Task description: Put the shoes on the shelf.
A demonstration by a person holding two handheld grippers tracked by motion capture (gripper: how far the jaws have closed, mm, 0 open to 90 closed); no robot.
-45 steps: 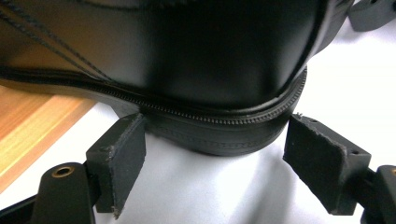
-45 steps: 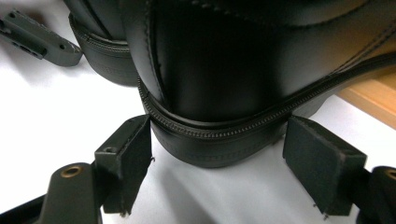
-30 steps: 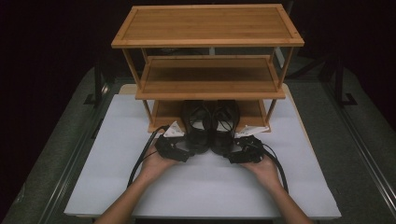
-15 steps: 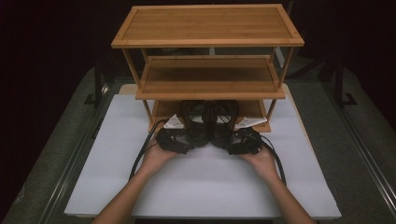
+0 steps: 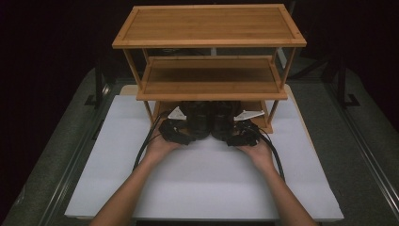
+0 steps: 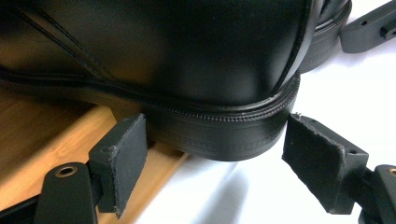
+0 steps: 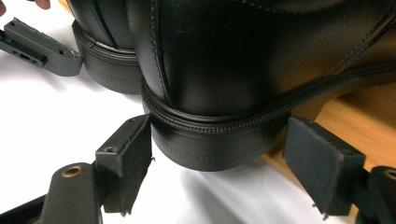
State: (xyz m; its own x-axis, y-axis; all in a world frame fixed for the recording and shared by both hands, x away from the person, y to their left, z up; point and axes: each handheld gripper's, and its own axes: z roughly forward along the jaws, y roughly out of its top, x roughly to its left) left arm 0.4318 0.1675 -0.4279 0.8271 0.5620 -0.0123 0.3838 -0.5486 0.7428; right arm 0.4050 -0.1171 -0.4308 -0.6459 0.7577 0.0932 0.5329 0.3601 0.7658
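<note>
A pair of black leather shoes stands heels toward me, toes in on the bottom shelf [image 5: 265,123] of a bamboo rack [image 5: 209,26]. My left gripper [image 5: 189,135] has the heel of the left shoe [image 5: 197,121] between its pads. In the left gripper view that heel [image 6: 219,84] juts off the shelf's front edge [image 6: 42,135] between the left gripper [image 6: 210,158] jaws, pads against the sole rim. My right gripper [image 5: 234,136] holds the right shoe [image 5: 225,122] the same way; its heel [image 7: 243,70] sits in the right gripper [image 7: 215,163].
The rack stands on a white board [image 5: 202,188] over a grey table, with dark stands either side. The middle shelf [image 5: 211,77] hangs low over the shoes. Each gripper view shows the other shoe [image 6: 327,28] [image 7: 107,56] close beside its own.
Both hands have moved away from me toward the rack, carrying the two shoes with them. The shoes now sit deeper under the middle shelf.
</note>
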